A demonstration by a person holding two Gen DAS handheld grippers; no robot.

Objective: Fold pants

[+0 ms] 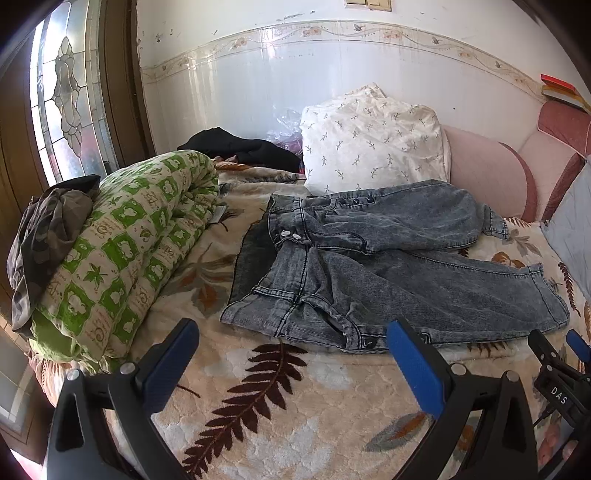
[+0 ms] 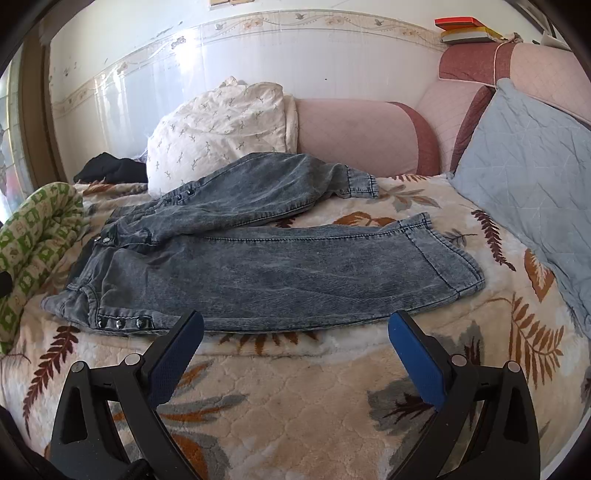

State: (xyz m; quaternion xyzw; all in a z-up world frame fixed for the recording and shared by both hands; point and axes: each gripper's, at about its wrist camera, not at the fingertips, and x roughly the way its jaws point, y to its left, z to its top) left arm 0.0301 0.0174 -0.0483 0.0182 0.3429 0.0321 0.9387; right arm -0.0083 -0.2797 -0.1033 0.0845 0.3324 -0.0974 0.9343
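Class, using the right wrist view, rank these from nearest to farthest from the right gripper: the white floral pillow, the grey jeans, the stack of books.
1. Grey jeans: just beyond the right gripper.
2. White floral pillow: behind the jeans, left.
3. Stack of books: top right, on the headboard.

The right gripper (image 1: 557, 343) shows only partly at the left wrist view's right edge. The pants (image 1: 388, 266) cover part of the leaf-print blanket (image 1: 295, 406). The white pillow (image 1: 369, 144) hides the wall's base.
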